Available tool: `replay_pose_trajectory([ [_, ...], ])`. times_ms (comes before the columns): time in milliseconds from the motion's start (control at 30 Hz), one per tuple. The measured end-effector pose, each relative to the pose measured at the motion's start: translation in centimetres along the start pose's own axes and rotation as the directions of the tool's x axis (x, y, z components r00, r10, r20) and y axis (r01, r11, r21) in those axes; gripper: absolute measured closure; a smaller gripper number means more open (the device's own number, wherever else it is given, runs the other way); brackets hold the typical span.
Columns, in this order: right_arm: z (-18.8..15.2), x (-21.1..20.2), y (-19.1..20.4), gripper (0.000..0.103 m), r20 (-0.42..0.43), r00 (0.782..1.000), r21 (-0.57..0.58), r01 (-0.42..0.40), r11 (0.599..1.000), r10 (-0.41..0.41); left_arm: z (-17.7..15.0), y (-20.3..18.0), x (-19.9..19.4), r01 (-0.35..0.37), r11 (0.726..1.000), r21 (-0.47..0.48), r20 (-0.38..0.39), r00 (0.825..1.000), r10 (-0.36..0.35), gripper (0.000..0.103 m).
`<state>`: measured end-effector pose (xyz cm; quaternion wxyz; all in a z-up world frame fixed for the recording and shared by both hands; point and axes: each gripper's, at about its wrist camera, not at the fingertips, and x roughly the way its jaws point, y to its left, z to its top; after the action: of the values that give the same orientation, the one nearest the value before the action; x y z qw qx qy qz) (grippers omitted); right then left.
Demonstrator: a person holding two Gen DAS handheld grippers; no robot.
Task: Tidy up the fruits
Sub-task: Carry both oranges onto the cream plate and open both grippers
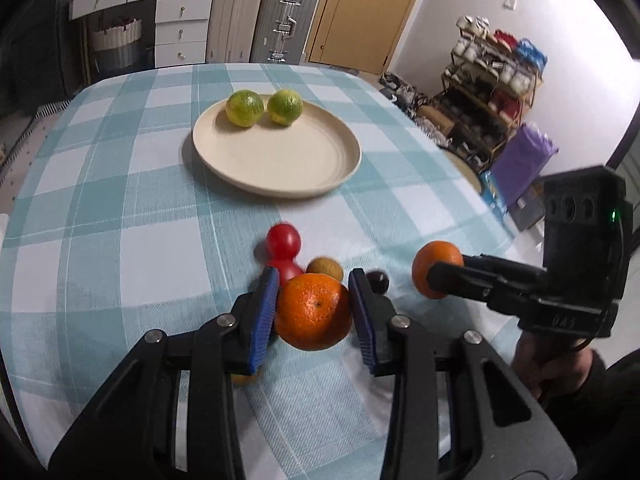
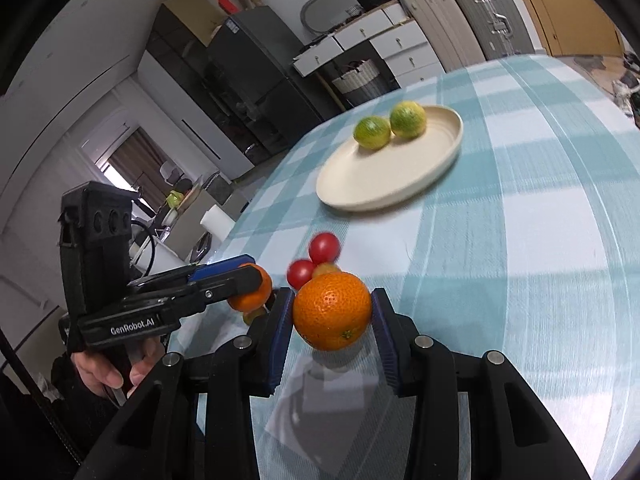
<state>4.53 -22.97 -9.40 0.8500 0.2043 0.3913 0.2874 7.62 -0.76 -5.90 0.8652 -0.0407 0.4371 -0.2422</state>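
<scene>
Left gripper (image 1: 314,312) and right gripper (image 2: 332,316) each clench an orange (image 1: 312,312), lifted clear. Either round fruit may slip and roll, scattering the tomatoes (image 1: 283,240) short of the far plate (image 1: 280,184)

2 oranges (image 1: 312,312) (image 2: 331,311) held off the cloth; 2 green citrus (image 1: 245,107) (image 1: 285,106) touching on the cream plate (image 1: 280,168).

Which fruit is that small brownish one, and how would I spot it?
Start at the cream plate on the checked tablecloth, then look nearer, to the loose cluster. The brownish fruit lies beside two red tomatoes; it alone is dull olive-brown.
</scene>
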Motion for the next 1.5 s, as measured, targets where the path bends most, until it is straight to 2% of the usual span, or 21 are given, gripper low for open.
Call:
replay_pose_trajectory([
  [433, 7.0, 2.0, -0.1, 0.063, 0.040, 0.999, -0.074, 0.030, 0.997, -0.027, 7.9, 2.3, 1.7, 0.077, 0.993, -0.089, 0.046, 0.996, -0.073, 0.070],
  [600, 9.5, 3.7, -0.9, 0.063, 0.027, 0.999, -0.082, 0.036, 0.996, -0.034, 11.0, 3.6, 3.4, 0.069, 0.992, -0.103, 0.046, 0.997, -0.064, 0.070],
  [700, 11.1, 5.2, -1.5, 0.063, 0.009, 0.996, -0.082, 0.090, 0.993, -0.090, 12.8, 4.4, 4.7, 0.064, 0.991, -0.116, 0.045, 0.997, -0.059, 0.070],
  [900, 13.7, 7.9, -3.0, 0.063, -0.009, 0.991, -0.093, 0.132, 0.987, -0.133, 16.0, 5.7, 7.7, 0.058, 0.988, -0.141, 0.043, 0.998, -0.053, 0.070],
  [1100, 15.0, 10.6, -3.6, 0.063, -0.034, 0.981, -0.141, 0.183, 0.973, -0.189, 17.9, 5.8, 10.6, 0.051, 0.990, -0.130, 0.029, 0.998, -0.048, 0.070],
  [1333, 15.8, 12.2, -5.1, 0.063, -0.046, 0.979, -0.110, 0.193, 0.975, -0.199, 19.2, 6.0, 14.0, 0.074, 0.988, -0.133, -0.017, 0.997, -0.077, 0.070],
  [1500, 16.0, 12.8, -5.8, 0.063, -0.048, 0.974, -0.099, 0.215, 0.972, -0.221, 19.4, 5.8, 15.2, 0.065, 0.991, -0.117, -0.026, 0.997, -0.069, 0.069],
])
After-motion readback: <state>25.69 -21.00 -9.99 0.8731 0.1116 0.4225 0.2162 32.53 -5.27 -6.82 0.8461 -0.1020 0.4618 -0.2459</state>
